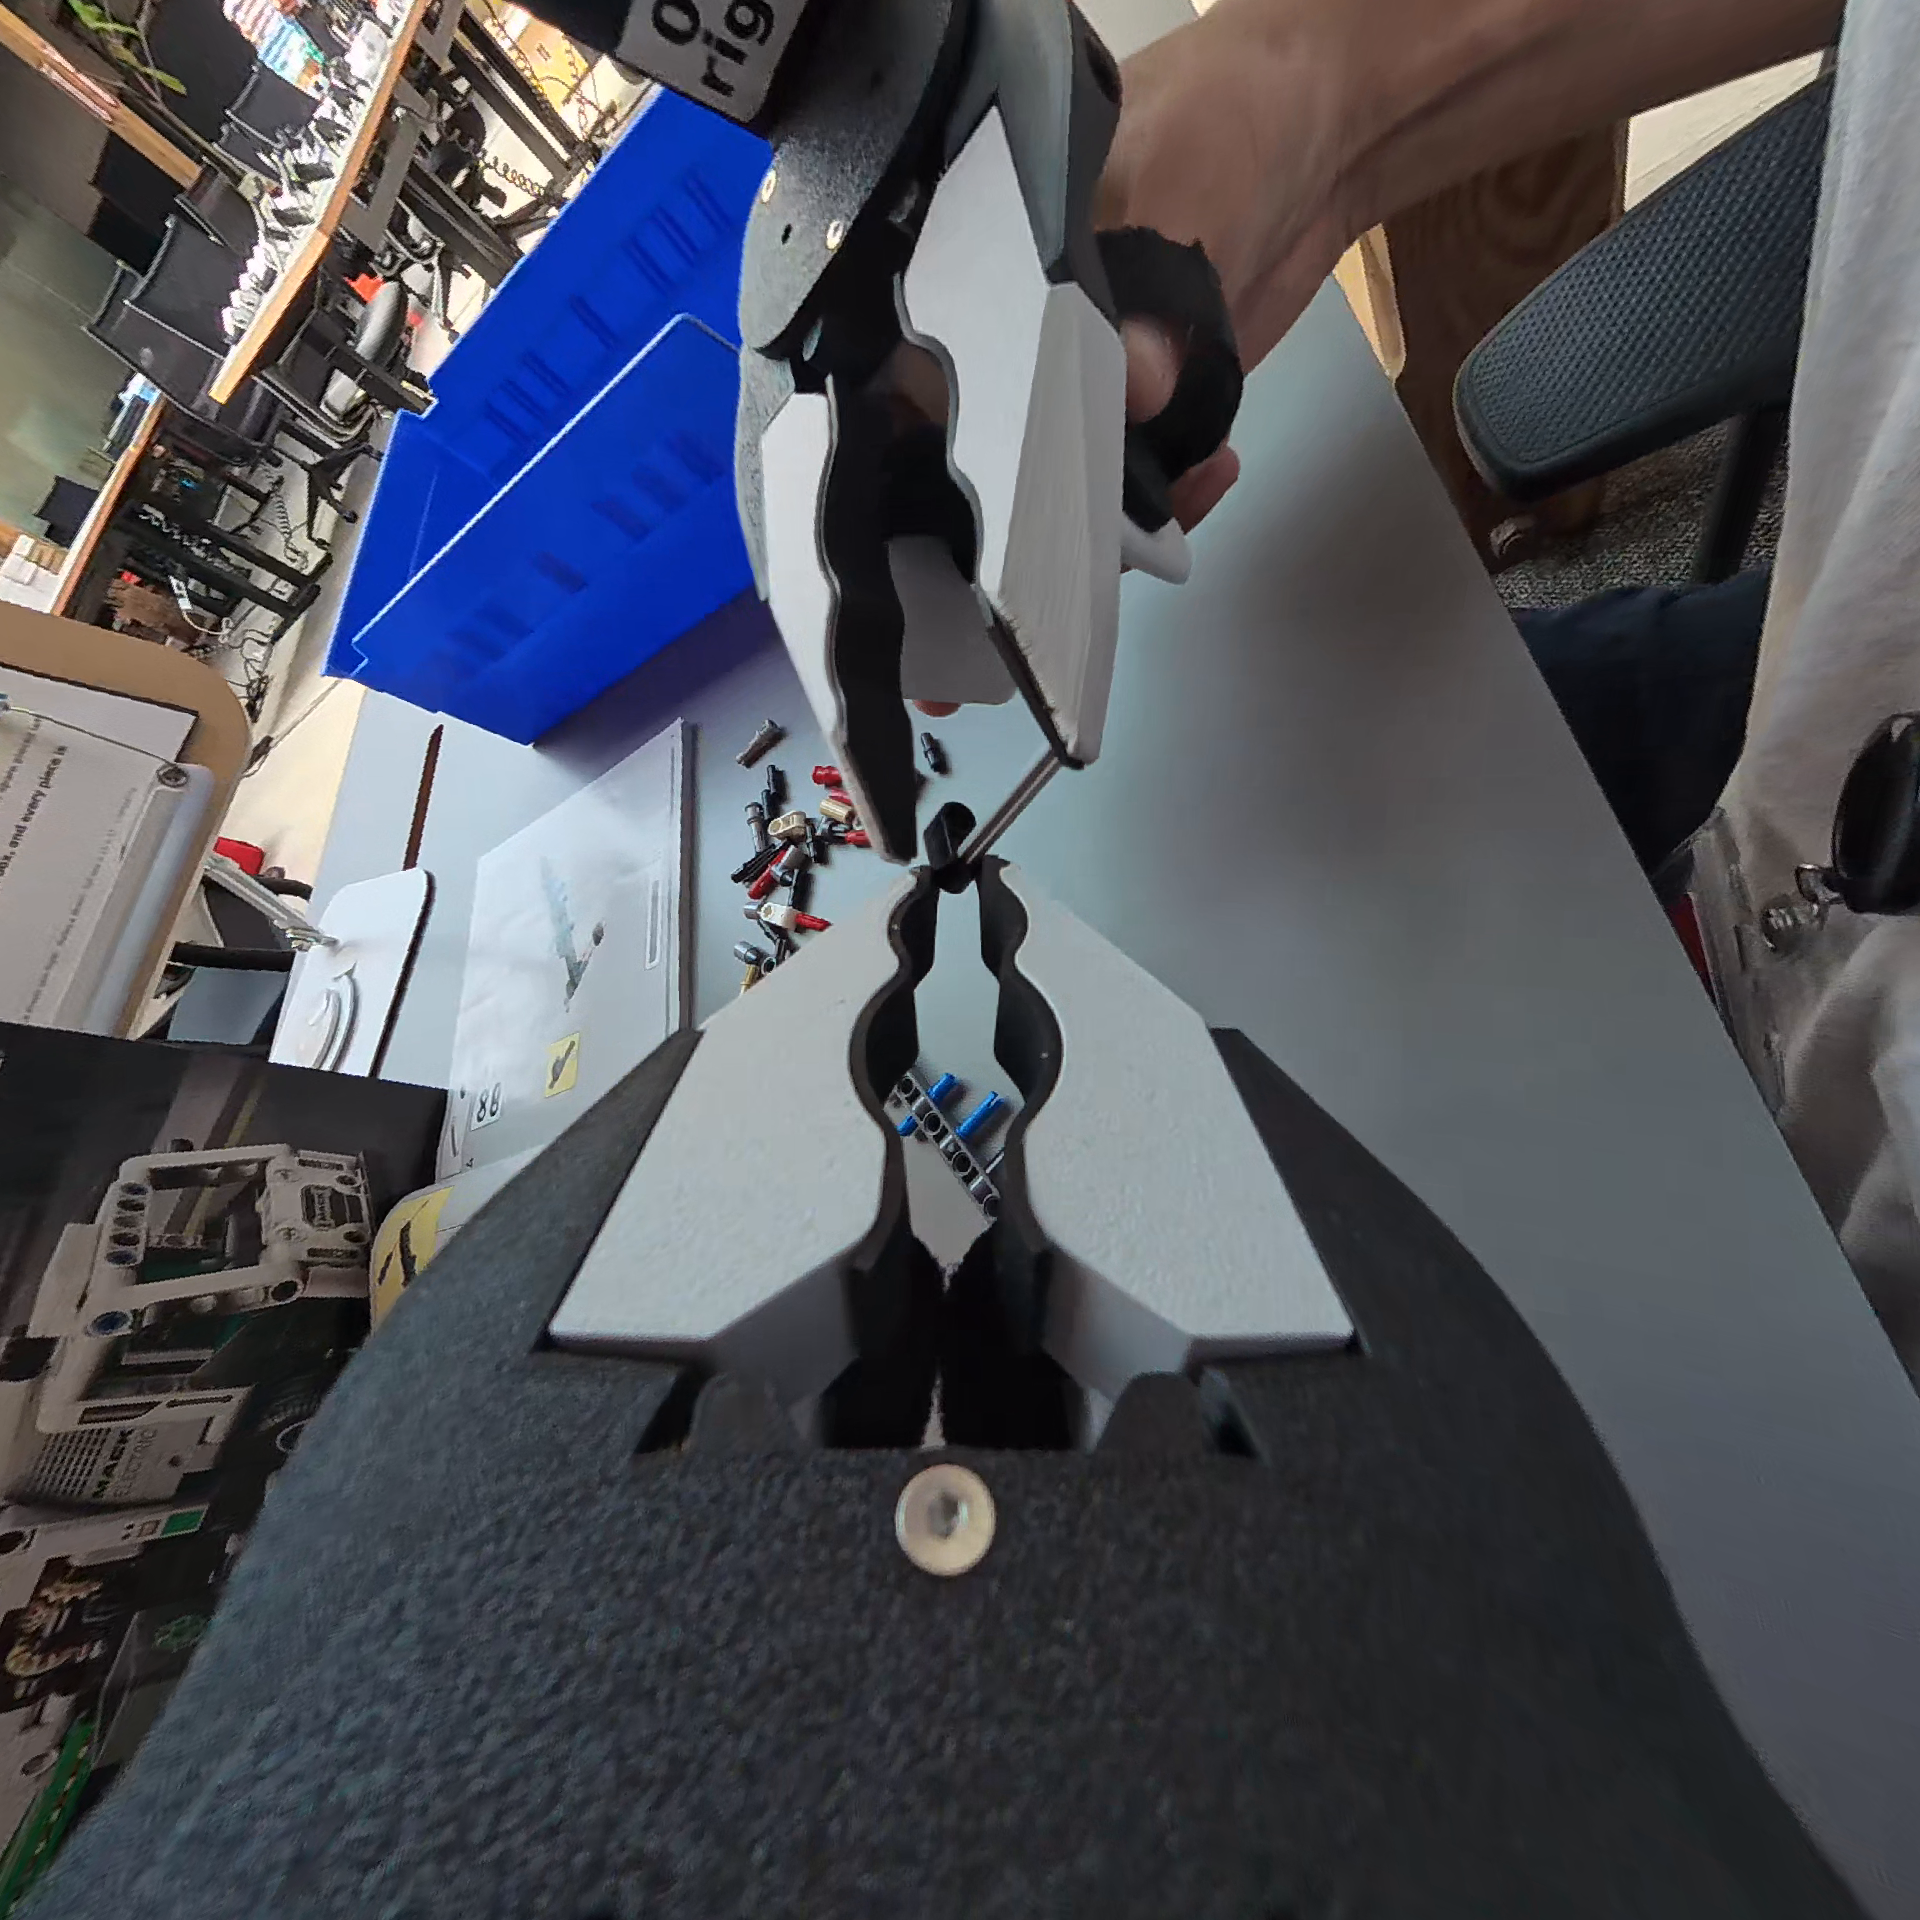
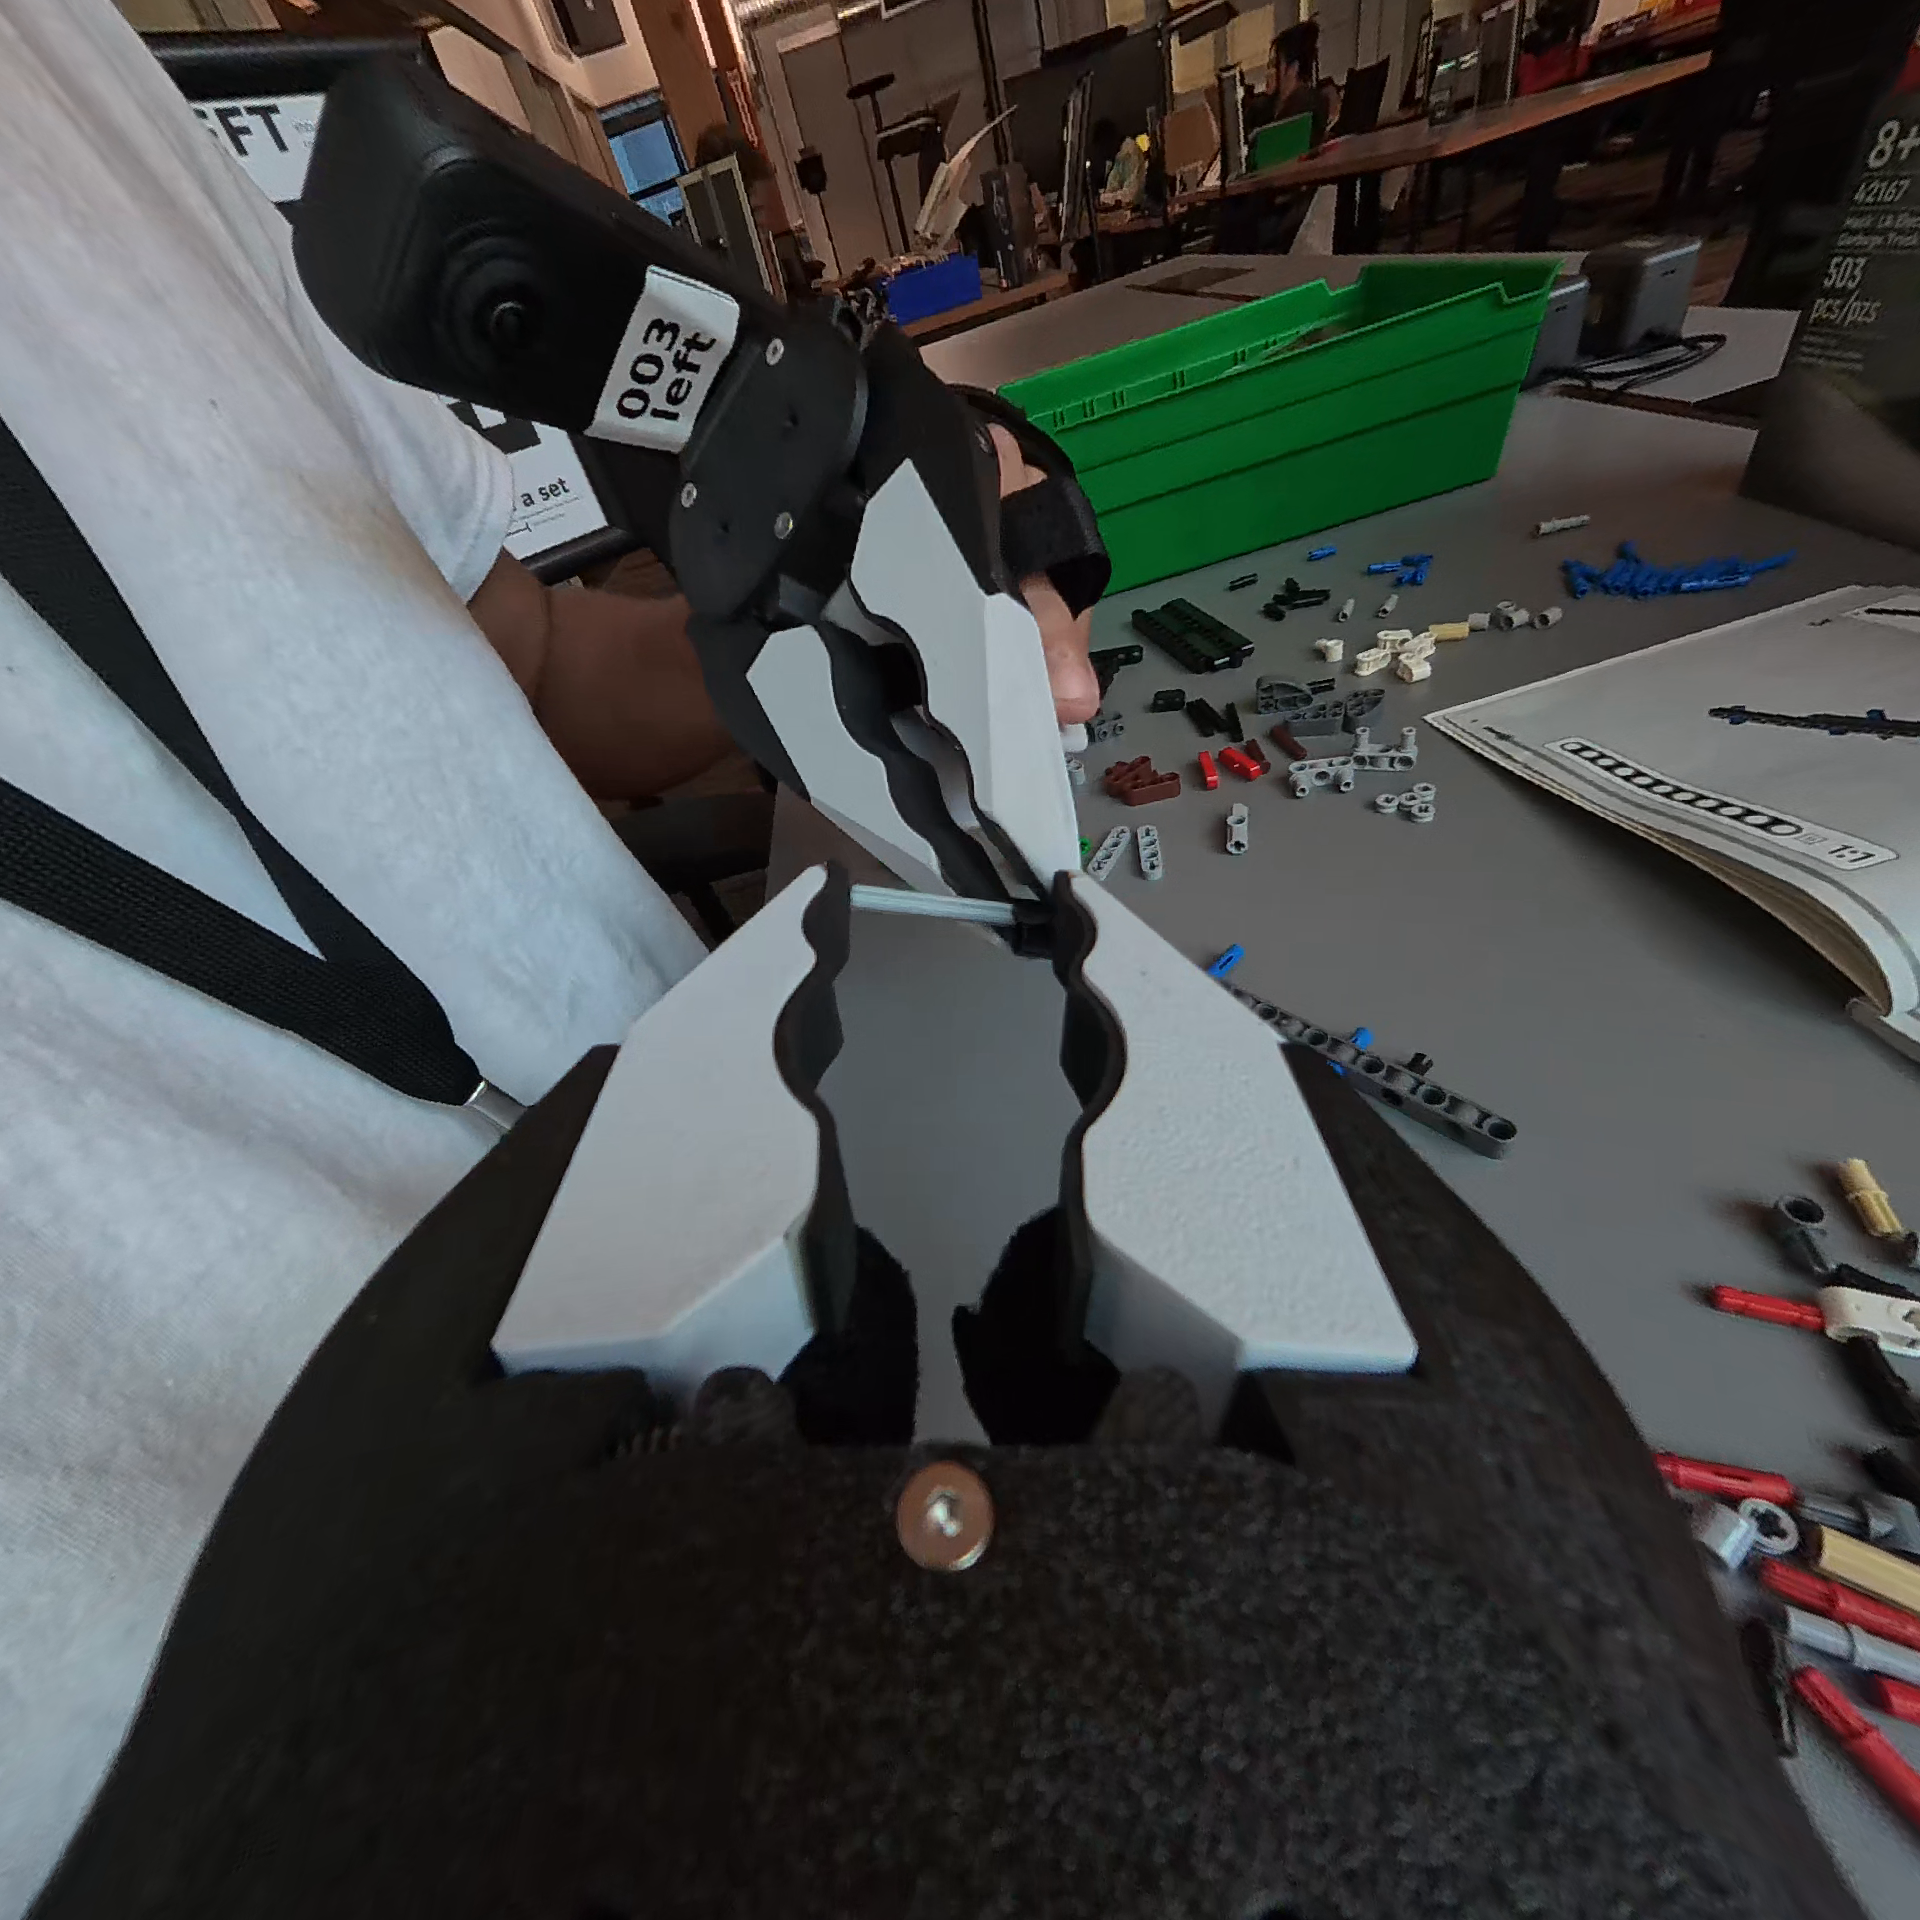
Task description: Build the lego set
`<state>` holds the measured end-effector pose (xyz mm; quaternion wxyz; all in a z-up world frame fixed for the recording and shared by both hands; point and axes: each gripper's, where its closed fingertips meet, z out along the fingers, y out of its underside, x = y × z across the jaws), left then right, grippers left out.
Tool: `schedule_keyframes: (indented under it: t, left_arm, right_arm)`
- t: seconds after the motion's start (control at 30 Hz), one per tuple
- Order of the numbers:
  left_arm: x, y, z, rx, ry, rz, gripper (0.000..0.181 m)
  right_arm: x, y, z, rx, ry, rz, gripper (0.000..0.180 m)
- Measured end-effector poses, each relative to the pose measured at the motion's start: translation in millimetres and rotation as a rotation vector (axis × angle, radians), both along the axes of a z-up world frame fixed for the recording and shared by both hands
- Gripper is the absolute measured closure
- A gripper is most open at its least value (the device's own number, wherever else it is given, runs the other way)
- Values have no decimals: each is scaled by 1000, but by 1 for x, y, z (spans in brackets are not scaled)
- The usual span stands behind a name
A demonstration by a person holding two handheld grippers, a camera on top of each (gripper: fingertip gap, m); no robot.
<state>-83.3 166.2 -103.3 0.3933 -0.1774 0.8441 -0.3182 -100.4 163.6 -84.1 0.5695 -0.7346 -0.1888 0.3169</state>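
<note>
My left gripper [image 1: 951, 883] is shut on a small black connector [image 1: 948, 840], held above the grey table [image 1: 1299, 831]. My right gripper [image 1: 982, 800] comes in from above. A thin grey axle [image 1: 1013, 805] spans its fingertips lengthwise, one end in the connector. In the right wrist view my right gripper [image 2: 945, 904] holds the axle [image 2: 930, 904] end to end between its spread fingers. The left gripper [image 2: 1023, 883] pinches the connector [image 2: 1031, 927] at the axle's right end. A long dark grey beam with blue pins [image 2: 1382, 1081] lies on the table, also visible in the left wrist view [image 1: 951, 1143].
Loose parts [image 2: 1330, 707] lie scattered mid-table, with red and tan pieces [image 2: 1829, 1558] at right. An open instruction booklet [image 2: 1714, 790], a green bin [image 2: 1299, 416], blue bins [image 1: 561, 499] and the set's box [image 1: 177, 1299] ring the work area. The person's white shirt [image 2: 260, 727] is close at left. Both grippers' tips are close together, under 4 cm apart.
</note>
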Motion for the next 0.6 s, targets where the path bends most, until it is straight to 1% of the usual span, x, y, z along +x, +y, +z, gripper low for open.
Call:
schedule_keyframes:
  t: [0.13,0.27,0.3,0.43,0.6]
  left_arm:
    - [-1,0,-1,-17,29,5,174]
    - [0,1,-5,-5,48,13,174]
    - [0,1,-5,-3,48,16,174]
    - [2,1,-8,-1,63,27,174]
    - [4,2,-7,-2,59,28,174]
  right_arm:
    - [-2,0,-3,-6,14,-9,144]
    - [-2,0,-6,-28,47,-15,140]
    - [0,1,-8,-28,44,-27,143]
    - [2,1,-10,-35,42,-39,144]
    - [5,0,-9,-44,81,-32,141]
